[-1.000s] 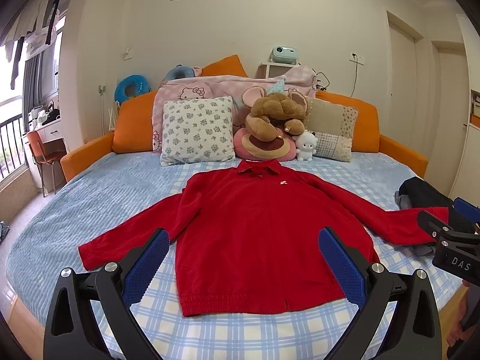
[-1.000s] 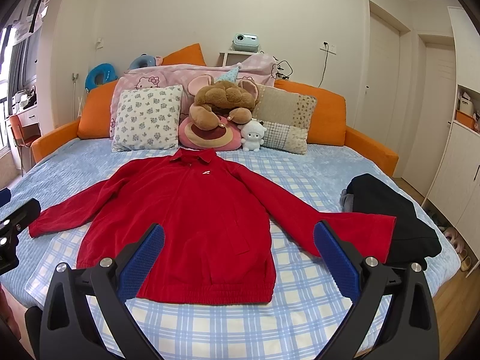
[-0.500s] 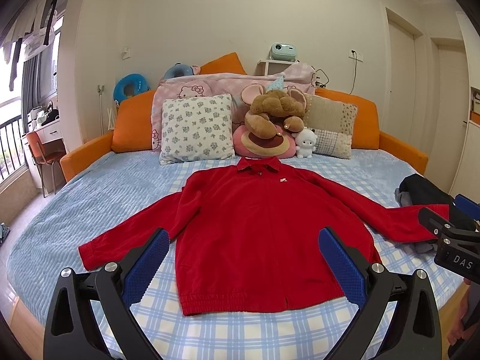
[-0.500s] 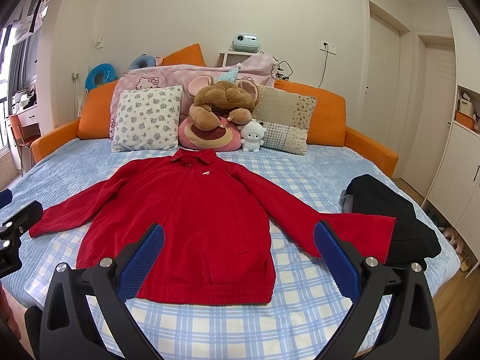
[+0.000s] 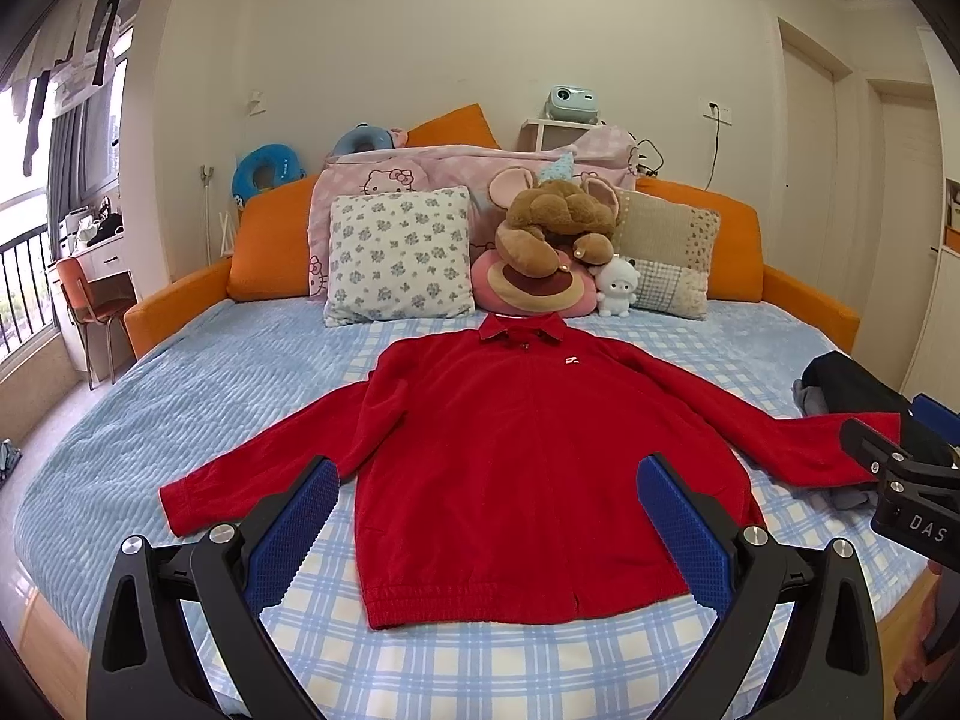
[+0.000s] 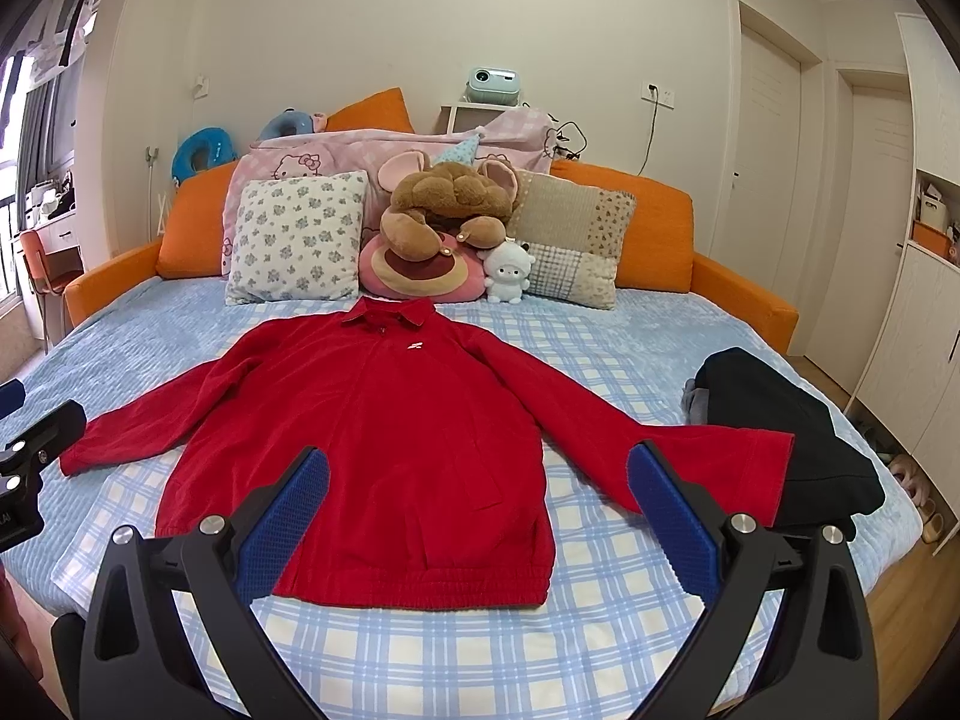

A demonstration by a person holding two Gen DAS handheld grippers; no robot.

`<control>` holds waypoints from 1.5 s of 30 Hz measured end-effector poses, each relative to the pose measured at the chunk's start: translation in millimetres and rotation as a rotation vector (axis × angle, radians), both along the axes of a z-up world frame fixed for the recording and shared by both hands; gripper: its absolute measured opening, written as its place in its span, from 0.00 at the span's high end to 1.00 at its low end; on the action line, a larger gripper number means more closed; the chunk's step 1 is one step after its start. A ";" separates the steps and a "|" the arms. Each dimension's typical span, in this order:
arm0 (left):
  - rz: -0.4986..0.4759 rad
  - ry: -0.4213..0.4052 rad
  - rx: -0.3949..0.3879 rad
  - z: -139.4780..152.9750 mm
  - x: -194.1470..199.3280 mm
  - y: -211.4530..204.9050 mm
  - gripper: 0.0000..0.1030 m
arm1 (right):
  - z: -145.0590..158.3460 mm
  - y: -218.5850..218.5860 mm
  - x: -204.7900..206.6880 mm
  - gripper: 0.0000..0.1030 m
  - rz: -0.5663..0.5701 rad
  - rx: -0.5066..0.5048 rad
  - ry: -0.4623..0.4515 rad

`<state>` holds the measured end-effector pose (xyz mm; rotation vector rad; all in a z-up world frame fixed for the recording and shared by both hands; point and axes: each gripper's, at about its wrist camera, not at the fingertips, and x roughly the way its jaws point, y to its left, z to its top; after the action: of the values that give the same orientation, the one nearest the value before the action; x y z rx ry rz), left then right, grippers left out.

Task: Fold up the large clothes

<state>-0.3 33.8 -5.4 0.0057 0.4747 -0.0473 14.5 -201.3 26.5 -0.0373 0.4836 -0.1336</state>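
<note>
Red jacket (image 5: pixel 540 468) flat on bed (image 6: pixel 600 360), collar at 12 o'clock, sleeves spread toward 8 and 4. Left tongs (image 5: pixel 489 531) and right tongs (image 6: pixel 480 525) both gape, empty, above hem. Nothing shifted over the last second; folding not begun.

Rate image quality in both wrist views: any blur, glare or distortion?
Left wrist view: sharp, evenly lit; the window is blown out, fisheye bows the walls, corners vignette. Right wrist view: equally sharp, red jacket crisp, door frames curve, only soft shadows under the open right gripper.
</note>
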 end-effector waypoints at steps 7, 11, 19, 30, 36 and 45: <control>0.007 -0.005 0.017 1.8 -1.0 0.6 0.02 | -0.5 1.4 -0.2 0.04 -0.001 0.001 -0.003; 0.010 -0.005 0.035 3.5 -2.4 1.7 0.02 | 0.0 1.2 0.3 0.04 -0.003 0.001 -0.002; 0.012 -0.005 0.033 3.0 -3.2 0.2 0.02 | 1.9 0.6 -2.0 0.04 -0.005 0.002 -0.001; 0.011 0.000 0.038 2.0 -3.2 -1.1 0.02 | 0.7 0.1 -1.9 0.04 -0.006 0.004 0.002; 0.009 0.009 0.041 -2.4 -4.5 -1.3 0.02 | -2.6 -3.1 2.0 0.04 -0.010 0.009 0.013; 0.011 0.011 0.039 -1.5 -3.8 -2.7 0.02 | -7.3 -6.7 9.6 0.04 -0.011 0.009 0.023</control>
<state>-4.1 31.1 -6.9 0.0414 0.4864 -0.0268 24.1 -208.0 19.2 -0.0273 0.5070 -0.1422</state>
